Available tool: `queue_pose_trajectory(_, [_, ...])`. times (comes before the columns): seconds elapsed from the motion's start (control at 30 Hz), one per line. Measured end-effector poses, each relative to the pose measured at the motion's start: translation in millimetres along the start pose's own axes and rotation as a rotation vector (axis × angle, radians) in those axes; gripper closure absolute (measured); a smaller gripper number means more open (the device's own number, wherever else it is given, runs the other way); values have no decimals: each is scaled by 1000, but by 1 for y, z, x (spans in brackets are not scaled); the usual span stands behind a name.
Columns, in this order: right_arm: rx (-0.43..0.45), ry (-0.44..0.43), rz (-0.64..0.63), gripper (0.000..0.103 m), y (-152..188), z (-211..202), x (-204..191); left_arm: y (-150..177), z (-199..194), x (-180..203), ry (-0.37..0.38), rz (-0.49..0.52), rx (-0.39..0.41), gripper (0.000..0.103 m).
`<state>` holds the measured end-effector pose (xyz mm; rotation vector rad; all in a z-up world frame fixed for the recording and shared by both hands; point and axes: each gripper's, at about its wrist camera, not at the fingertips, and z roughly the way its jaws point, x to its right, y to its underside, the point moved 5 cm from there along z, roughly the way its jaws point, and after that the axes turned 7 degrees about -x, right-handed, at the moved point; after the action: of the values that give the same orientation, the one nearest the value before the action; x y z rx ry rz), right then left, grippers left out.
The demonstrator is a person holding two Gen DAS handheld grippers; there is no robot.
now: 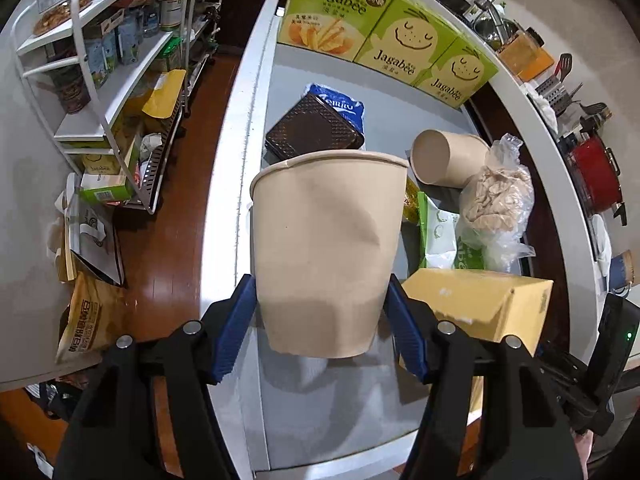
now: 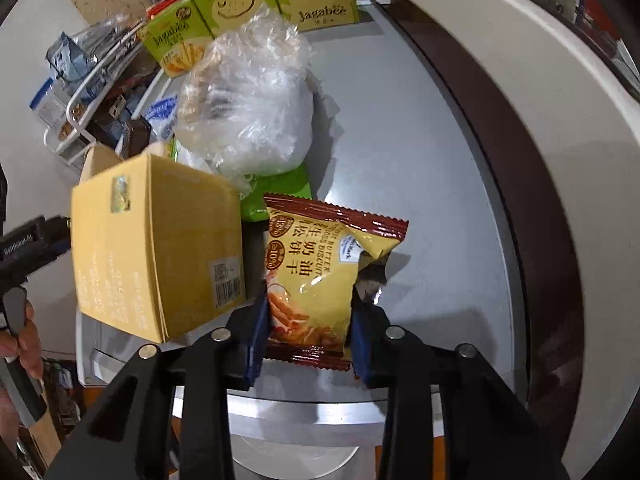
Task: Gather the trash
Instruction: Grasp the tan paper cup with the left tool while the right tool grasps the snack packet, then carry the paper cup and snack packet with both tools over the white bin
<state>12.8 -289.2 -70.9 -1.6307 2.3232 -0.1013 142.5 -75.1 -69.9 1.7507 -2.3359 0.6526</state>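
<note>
Trash sits in both your grippers: the left gripper (image 1: 322, 330) is clamped low on a dented paper cup (image 1: 326, 248), the right gripper (image 2: 306, 330) pinched on a torn biscuit packet (image 2: 320, 276). Squeeze harder and the cup may buckle and slip; the packet's ripped edge could spill crumbs. The yellow box (image 2: 156, 252) stands just left of the packet.
</note>
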Motion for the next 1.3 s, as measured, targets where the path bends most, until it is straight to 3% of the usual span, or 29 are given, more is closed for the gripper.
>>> queue_pose_trajectory(0.13, [30, -45, 32, 70, -2, -15, 5, 2, -17, -1, 34, -18, 39, 38])
queue_pose_trajectory(0.37, [107, -46, 2, 70, -13, -47, -3, 10, -46, 8, 47, 13, 94, 38])
queue_pose_trajectory(0.7, [180, -114, -99, 70, -3, -96, -30, 45, -86, 34, -28, 127, 171, 38])
queue_pose_trajectory(1.0, [137, -223, -228, 70, 38, -119, -68, 94, -98, 50, -55, 198, 159, 38])
queue_pose_trajectory(1.3, [35, -259, -280, 70, 85, -113, -78, 144, -92, 60, -61, 294, 88, 38])
